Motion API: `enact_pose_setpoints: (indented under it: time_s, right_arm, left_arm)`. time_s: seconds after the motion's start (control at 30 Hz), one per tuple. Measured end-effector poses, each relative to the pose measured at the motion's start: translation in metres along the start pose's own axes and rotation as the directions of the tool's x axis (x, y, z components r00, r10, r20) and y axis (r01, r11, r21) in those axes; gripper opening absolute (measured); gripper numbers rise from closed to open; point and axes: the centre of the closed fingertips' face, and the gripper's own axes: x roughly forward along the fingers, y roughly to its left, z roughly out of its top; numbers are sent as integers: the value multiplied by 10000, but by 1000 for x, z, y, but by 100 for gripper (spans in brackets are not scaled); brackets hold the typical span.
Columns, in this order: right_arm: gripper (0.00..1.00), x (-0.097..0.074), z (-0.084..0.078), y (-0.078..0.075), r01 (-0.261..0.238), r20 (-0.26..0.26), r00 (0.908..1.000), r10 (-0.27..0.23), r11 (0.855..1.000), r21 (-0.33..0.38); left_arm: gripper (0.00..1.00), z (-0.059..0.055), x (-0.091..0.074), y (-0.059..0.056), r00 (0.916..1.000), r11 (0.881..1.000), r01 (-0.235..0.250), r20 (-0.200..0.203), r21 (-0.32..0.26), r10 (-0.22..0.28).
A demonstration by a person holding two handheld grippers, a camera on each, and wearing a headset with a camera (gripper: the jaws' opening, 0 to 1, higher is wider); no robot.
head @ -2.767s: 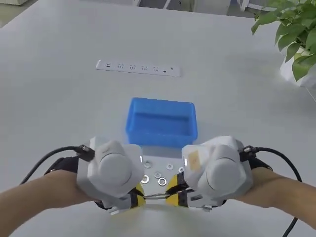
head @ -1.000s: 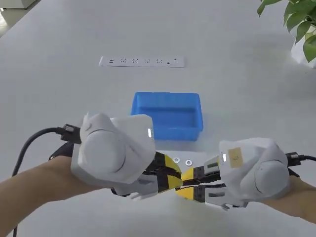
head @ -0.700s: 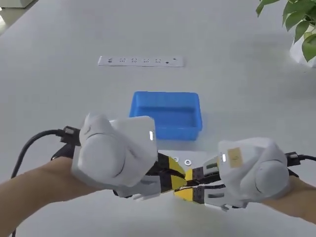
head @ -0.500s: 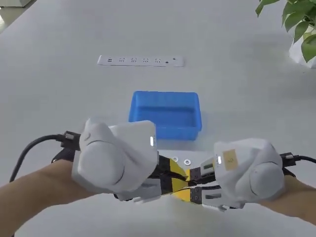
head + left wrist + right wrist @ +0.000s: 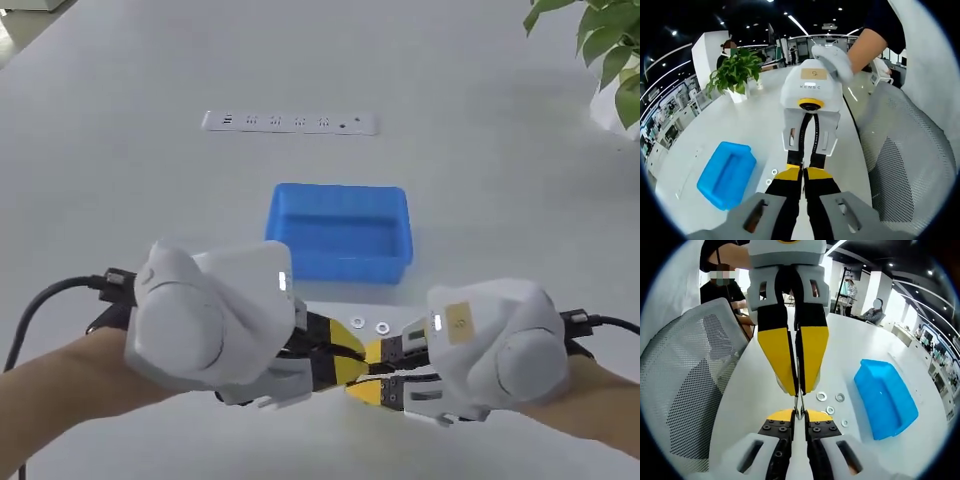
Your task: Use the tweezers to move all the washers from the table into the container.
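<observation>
My left gripper (image 5: 348, 358) and right gripper (image 5: 368, 372) point at each other, tip to tip, just in front of the blue container (image 5: 342, 228). In the right gripper view thin metal tweezers (image 5: 799, 407) run between my right gripper (image 5: 799, 416) and the yellow-tipped left gripper (image 5: 797, 385); both sets of jaws are shut on them. The left gripper (image 5: 803, 175) faces the white right gripper (image 5: 811, 90). Two washers (image 5: 370, 326) lie on the table behind the tips, and several washers (image 5: 830, 410) lie beside the container (image 5: 885, 397).
A white power strip (image 5: 290, 122) lies beyond the container. A potted plant (image 5: 600, 40) stands at the far right. A mesh office chair (image 5: 905, 150) sits close behind the table's near edge. The grey table (image 5: 480, 180) spreads wide around the container.
Since 2.8 s ago the two grippers have turned to face each other, tips meeting. Over the last second the left gripper has drifted slightly left and lower; the grip has not changed.
</observation>
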Motion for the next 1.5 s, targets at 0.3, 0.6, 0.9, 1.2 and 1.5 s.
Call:
enact_pose_setpoints:
  time_s: [0.3,0.6,0.9,1.2,1.5]
  right_arm:
    - [11,0,0,-2,131,-47,9999,-131,9998,143]
    - [20,-3,-6,-7,568,-75,9984,-565,9974,445]
    - [26,-8,-3,-15,807,389,9955,-867,9877,1342]
    - [31,-7,-7,-9,575,474,9967,-660,9850,1628]
    - [31,-5,-11,-11,749,489,9951,-854,9794,1873]
  left_arm:
    - [5,0,-1,1,10000,10000,50,3,57,-50]
    - [5,2,-2,4,10000,9999,11,9,158,-11]
    - [5,4,-3,16,9997,9993,-248,20,270,248]
    - [5,5,-6,23,9993,9990,-345,145,290,341]
    - [5,1,-2,27,9995,9990,-301,62,335,299]
